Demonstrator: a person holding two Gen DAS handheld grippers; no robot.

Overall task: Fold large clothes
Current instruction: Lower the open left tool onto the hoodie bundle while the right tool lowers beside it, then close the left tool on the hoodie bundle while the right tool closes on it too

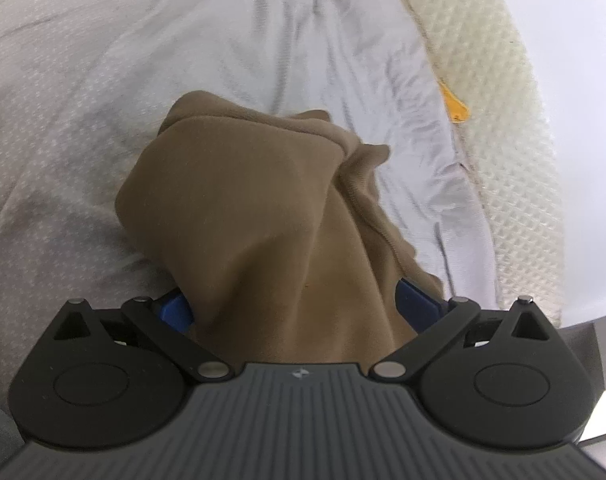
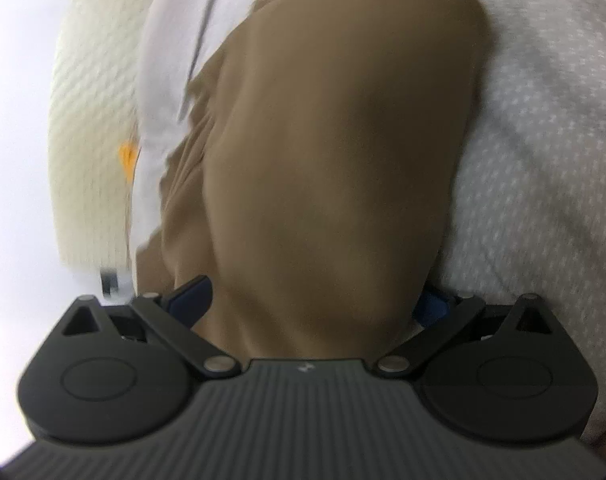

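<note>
A brown garment [image 1: 243,200] lies bunched on the white bedding, running from between my left gripper's fingers out to the middle of the left wrist view. My left gripper [image 1: 299,284] has its jaws wide apart. The blue fingers [image 1: 175,308] flank the cloth, which covers their tips. In the right wrist view the same brown garment [image 2: 323,140] fills the middle, smooth and mounded, a little blurred. My right gripper [image 2: 315,292] also stands wide open. Its blue fingers [image 2: 191,292] show at either side of the cloth, and the fabric hides the tips.
A dotted white cover [image 1: 63,120] spreads under the garment, with a wrinkled plain sheet [image 1: 283,40] beyond it. The cream quilted mattress edge [image 1: 503,100] with an orange tag [image 1: 455,106] borders the bed. In the right wrist view that mattress edge [image 2: 91,140] is at the left.
</note>
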